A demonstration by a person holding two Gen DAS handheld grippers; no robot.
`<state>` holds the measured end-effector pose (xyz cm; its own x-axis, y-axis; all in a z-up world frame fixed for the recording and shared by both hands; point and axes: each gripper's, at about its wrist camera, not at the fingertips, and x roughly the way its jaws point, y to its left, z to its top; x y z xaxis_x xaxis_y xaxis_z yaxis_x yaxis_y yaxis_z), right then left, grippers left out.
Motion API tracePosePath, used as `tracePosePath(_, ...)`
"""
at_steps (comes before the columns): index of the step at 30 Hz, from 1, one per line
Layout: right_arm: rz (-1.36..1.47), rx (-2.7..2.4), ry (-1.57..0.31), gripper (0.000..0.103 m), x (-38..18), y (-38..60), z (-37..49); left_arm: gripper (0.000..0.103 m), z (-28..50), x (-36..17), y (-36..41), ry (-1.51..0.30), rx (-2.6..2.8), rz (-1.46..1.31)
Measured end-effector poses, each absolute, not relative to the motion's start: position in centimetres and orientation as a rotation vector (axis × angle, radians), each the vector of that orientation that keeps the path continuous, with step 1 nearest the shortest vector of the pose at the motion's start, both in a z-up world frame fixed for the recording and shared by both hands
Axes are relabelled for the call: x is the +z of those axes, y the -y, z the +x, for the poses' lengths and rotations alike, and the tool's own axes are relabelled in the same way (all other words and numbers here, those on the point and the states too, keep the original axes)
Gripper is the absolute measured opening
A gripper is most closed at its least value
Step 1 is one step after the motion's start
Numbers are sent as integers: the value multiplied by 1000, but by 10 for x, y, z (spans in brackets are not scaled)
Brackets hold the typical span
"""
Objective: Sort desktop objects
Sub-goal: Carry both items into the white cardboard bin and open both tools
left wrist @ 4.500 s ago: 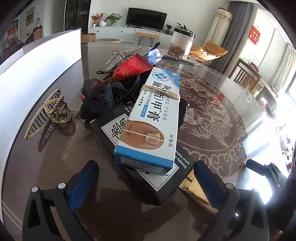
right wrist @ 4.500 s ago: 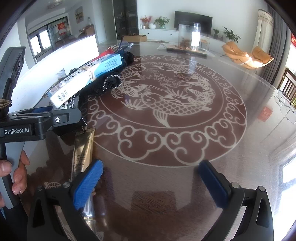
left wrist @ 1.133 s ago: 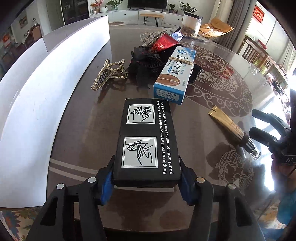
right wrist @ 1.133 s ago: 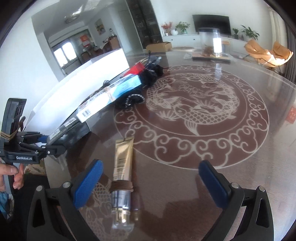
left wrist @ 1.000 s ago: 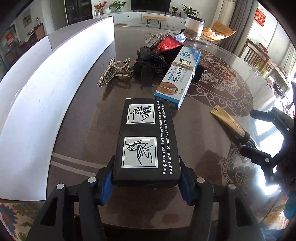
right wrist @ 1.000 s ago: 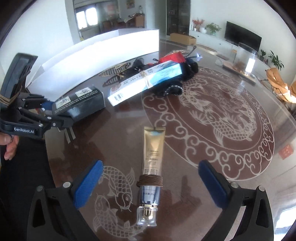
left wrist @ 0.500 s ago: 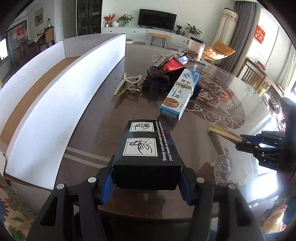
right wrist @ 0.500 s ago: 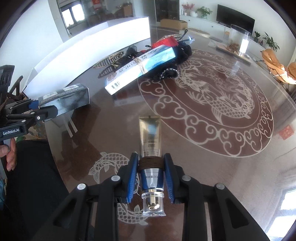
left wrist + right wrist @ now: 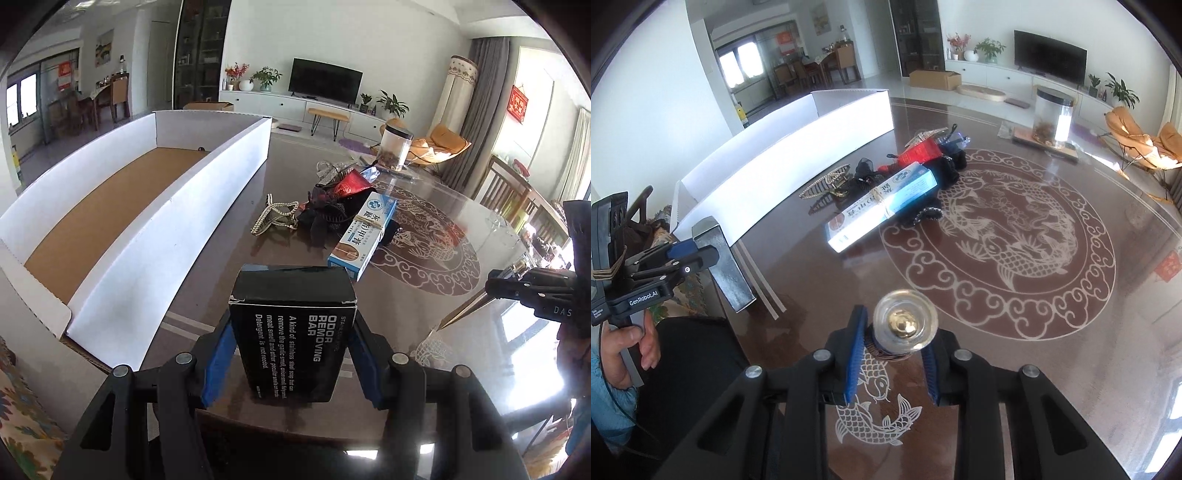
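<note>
My left gripper point(image 9: 291, 363) is shut on a black box point(image 9: 293, 332) marked "odor removing bar" and holds it tilted above the table's near edge; it also shows in the right wrist view point(image 9: 720, 266). My right gripper point(image 9: 892, 354) is shut on a gold cosmetic tube point(image 9: 905, 326), lifted with its clear cap end toward the camera; its flat end shows in the left wrist view point(image 9: 461, 314). A long white cardboard box point(image 9: 122, 221) with a brown floor stands open at the left.
A blue and white ointment carton point(image 9: 364, 234) lies beside a pile of black hair ties, a red pouch point(image 9: 351, 182) and a pearl hair claw point(image 9: 275, 218). A clear jar point(image 9: 395, 147) stands at the far side. The table is dark glass with a fish motif point(image 9: 1015, 240).
Both grippers have lifted and tilted up. The black box now shows its text side, and the tube has come off the table with its cap facing the camera.
</note>
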<state>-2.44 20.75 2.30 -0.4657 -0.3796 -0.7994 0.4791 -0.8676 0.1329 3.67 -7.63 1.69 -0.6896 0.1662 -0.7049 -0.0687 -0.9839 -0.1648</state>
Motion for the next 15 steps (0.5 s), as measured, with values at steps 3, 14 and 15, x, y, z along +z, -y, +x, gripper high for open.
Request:
tracePosePath(3, 1210, -2312, -150, 29, 29, -202, -23, 58, 45, 28, 83, 241, 2792, -1120)
tracePosePath(14, 967, -2160, -266, 29, 113, -79, -60, 58, 40, 122, 174, 431, 2931, -942)
tracePosePath(15, 944, -2137, -272, 29, 121, -60, -64, 58, 35, 125, 185, 435, 2947, -956)
